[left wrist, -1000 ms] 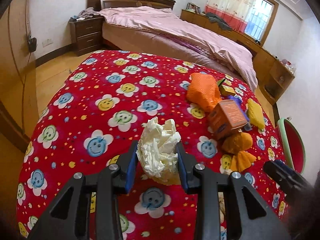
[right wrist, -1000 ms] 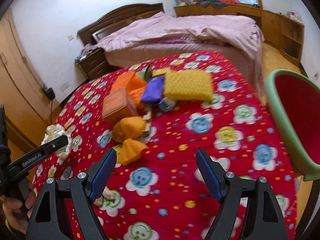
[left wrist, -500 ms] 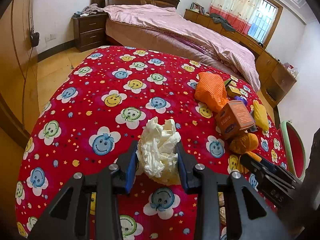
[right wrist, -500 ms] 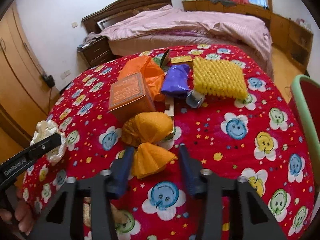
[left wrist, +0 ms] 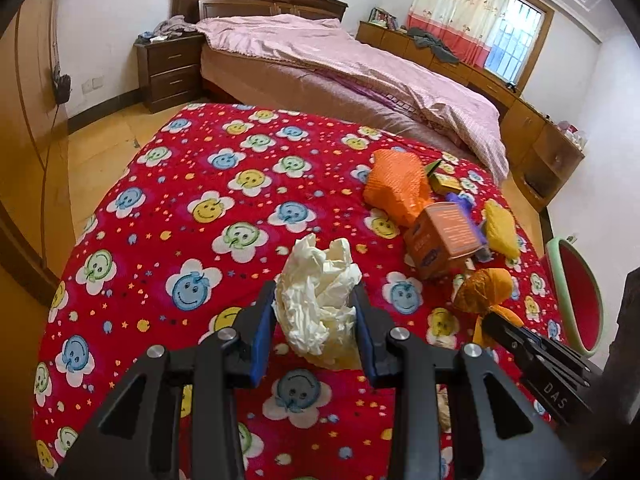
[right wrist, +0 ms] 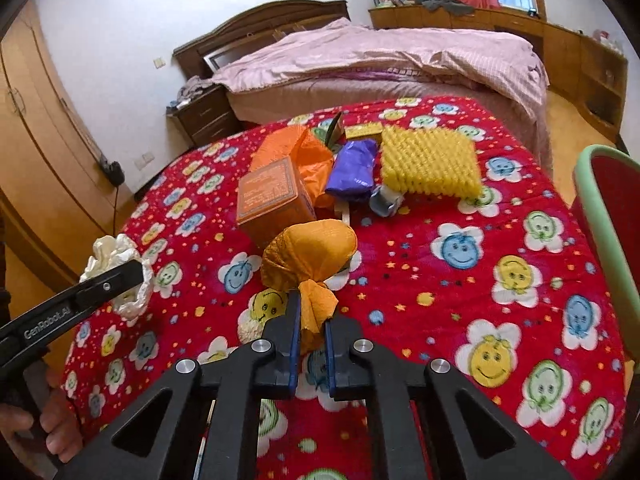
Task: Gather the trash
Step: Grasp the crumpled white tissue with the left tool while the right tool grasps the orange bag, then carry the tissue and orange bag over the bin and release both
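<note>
My left gripper (left wrist: 316,312) is shut on a crumpled white paper wad (left wrist: 318,300) and holds it above the red smiley-flower cloth (left wrist: 192,200); the wad also shows in the right wrist view (right wrist: 120,272). My right gripper (right wrist: 311,320) is shut on the twisted tail of an orange tied bag (right wrist: 310,256), which lies on the cloth; it also shows in the left wrist view (left wrist: 484,292). Behind it lie an orange carton (right wrist: 272,200), an orange bag (right wrist: 300,152), a purple wrapper (right wrist: 352,168) and a yellow bumpy sponge (right wrist: 430,164).
A red bin with a green rim (right wrist: 604,232) stands at the table's right edge, also in the left wrist view (left wrist: 576,296). A pink-covered bed (left wrist: 340,60) and a nightstand (left wrist: 168,68) are behind the table. Wooden cabinets (right wrist: 580,52) line the right wall.
My right gripper moved forward to the orange tied bag and closed from wide open onto its tail. My left gripper kept its hold on the paper wad and drifted slightly.
</note>
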`<move>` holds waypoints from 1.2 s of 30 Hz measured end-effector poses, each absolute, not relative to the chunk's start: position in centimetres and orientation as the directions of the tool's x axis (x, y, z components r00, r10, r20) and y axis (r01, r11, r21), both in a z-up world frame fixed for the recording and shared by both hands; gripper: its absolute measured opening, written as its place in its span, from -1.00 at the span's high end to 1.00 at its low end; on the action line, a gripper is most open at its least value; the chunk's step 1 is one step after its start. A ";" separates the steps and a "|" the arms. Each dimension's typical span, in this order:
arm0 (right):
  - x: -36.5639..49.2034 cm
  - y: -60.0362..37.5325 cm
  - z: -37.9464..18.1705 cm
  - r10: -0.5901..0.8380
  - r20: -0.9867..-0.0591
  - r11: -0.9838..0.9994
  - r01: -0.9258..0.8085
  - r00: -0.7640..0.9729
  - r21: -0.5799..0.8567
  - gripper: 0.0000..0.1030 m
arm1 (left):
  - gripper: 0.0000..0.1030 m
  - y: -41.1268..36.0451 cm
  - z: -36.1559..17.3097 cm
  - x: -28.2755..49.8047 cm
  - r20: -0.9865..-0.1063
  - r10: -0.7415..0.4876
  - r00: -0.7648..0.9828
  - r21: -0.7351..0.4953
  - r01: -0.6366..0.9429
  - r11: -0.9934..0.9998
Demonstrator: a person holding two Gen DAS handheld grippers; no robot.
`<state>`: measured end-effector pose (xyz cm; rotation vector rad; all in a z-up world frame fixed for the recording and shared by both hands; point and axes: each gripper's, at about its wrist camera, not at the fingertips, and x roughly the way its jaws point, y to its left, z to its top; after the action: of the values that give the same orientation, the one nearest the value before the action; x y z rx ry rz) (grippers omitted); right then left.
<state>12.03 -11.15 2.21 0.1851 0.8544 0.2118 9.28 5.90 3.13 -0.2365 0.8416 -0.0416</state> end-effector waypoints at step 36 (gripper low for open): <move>2.4 -29.7 8.2 0.019 -0.589 0.915 0.224 0.808 0.336 0.81 | 0.29 -13.2 9.0 9.7 -0.693 -0.352 0.629 -0.163 0.339 0.927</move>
<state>2.42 -29.71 8.19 0.4075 0.6250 -0.1131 9.66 -13.23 9.00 -0.0174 0.7974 -0.3957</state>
